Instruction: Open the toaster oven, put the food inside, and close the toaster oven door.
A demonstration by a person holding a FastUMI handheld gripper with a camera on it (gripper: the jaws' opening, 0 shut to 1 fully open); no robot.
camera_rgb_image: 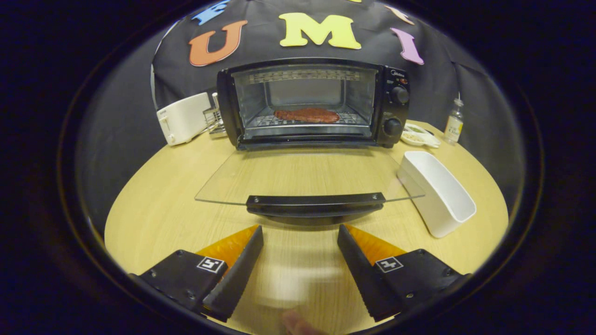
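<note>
The toaster oven [312, 102] stands at the far edge of the round wooden surface [153, 218]. Its glass door [302, 179] is folded all the way down and lies flat toward the claw. The food [306, 115], a long brown piece of meat, is already lying on the rack inside the oven. So the job left looks like shutting the door.

The claw [300, 249] is spread wide and holds nothing. Its two tips sit just in front of the black door handle [315, 201], a little lower than it, and do not touch it.

Here is what could go wrong. The handle is thin and smooth, so the claw could slip off when it lifts, and the glass door would drop back down with a bang. If the claw pushes too hard or from one side, the whole oven could slide back toward the white toaster [184, 118] next to its left side. The empty white tray [437, 190] lies near the right corner of the door, so a wide swing could bump it. A door shut too softly may stay a bit open.
</note>
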